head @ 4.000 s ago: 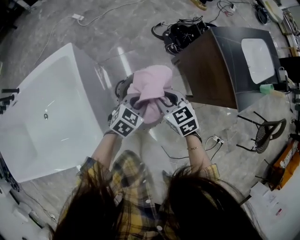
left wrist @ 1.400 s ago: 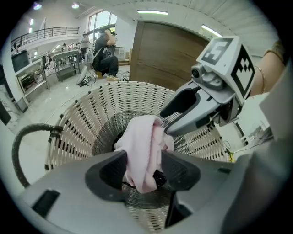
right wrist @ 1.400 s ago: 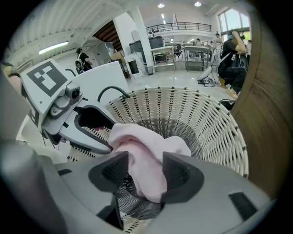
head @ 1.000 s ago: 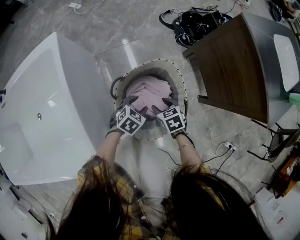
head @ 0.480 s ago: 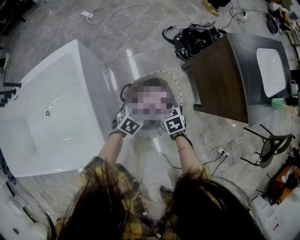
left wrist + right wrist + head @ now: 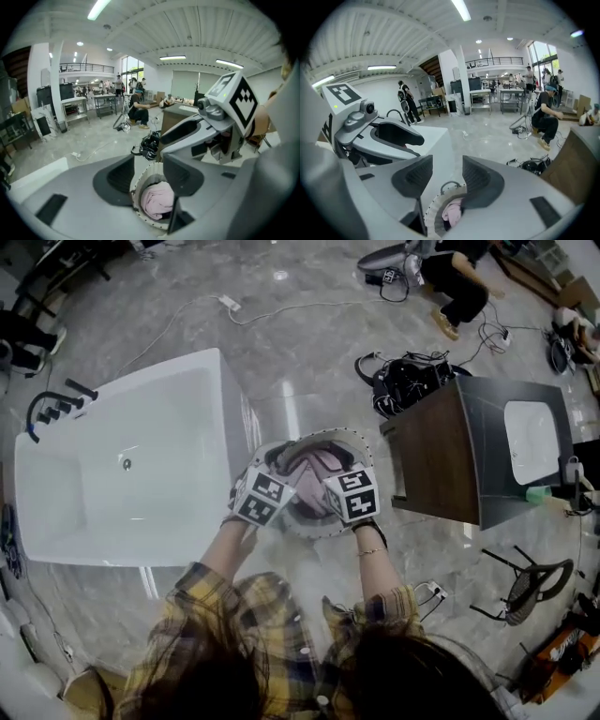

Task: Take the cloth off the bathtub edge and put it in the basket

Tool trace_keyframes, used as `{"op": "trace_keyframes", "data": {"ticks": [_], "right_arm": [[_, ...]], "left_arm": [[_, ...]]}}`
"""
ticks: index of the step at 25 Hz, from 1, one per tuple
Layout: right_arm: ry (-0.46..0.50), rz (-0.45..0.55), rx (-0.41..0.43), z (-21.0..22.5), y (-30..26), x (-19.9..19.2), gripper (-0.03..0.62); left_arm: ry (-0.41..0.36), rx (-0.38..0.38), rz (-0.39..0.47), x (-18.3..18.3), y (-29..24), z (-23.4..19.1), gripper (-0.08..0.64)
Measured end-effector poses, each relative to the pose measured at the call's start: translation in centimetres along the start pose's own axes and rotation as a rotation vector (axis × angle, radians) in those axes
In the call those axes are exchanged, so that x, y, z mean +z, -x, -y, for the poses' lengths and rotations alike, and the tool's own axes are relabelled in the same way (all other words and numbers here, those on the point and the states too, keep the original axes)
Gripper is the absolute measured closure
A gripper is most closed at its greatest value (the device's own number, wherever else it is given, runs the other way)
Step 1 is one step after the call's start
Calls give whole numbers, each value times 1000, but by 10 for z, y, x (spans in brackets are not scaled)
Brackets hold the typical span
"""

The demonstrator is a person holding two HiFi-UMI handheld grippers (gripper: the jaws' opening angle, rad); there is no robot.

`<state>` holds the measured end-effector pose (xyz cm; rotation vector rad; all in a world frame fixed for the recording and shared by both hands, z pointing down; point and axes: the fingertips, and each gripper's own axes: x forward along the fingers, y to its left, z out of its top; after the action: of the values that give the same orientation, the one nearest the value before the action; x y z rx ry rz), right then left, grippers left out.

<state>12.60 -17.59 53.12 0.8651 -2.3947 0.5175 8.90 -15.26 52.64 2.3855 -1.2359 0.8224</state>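
The pink cloth [image 6: 323, 468] lies bunched inside the round grey basket [image 6: 309, 521] on the floor, beside the white bathtub [image 6: 141, 465]. Both grippers hover just above the basket's near rim. My left gripper [image 6: 149, 176] is open and its jaws are closing, with nothing between them; the cloth [image 6: 157, 199] and the basket rim [image 6: 137, 190] show below the gap. My right gripper [image 6: 446, 177] is also open and closing on nothing, and it looks down on the cloth [image 6: 451, 211] in the basket [image 6: 432, 205]. In the head view, the left gripper [image 6: 279, 465] and right gripper [image 6: 330, 470] stand side by side.
A brown cabinet with a sink top [image 6: 441, 465] stands right of the basket. A black bag and cables [image 6: 408, 381] lie behind it, and a person [image 6: 455, 277] crouches farther back. Black tap fittings [image 6: 56, 404] sit at the tub's far end. A chair [image 6: 525, 587] stands at the right.
Four seconds ago both grippers held the cloth up above the basket. One second ago they were down in the basket with it. Now they are raised and the cloth lies loose inside.
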Motion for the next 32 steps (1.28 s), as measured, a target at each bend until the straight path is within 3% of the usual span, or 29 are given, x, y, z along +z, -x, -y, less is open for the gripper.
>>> {"op": "trace_keyframes", "data": {"ticks": [9, 11, 15, 21, 25, 32], "right_arm": [[166, 255, 157, -88, 50, 163, 442], [200, 304, 206, -116, 61, 192, 479], [262, 375, 316, -176, 81, 235, 482], [349, 457, 473, -255, 103, 267, 492], [376, 505, 540, -294, 116, 277, 514], [421, 572, 624, -335, 137, 292, 565]], "left_arm": [[99, 160, 276, 90, 130, -42, 437], [123, 188, 336, 103, 161, -52, 459], [195, 264, 458, 120, 232, -71, 484], [276, 323, 541, 115, 308, -78, 494], [270, 436, 613, 112, 359, -86, 502], [249, 544, 692, 111, 420, -84, 526]]}}
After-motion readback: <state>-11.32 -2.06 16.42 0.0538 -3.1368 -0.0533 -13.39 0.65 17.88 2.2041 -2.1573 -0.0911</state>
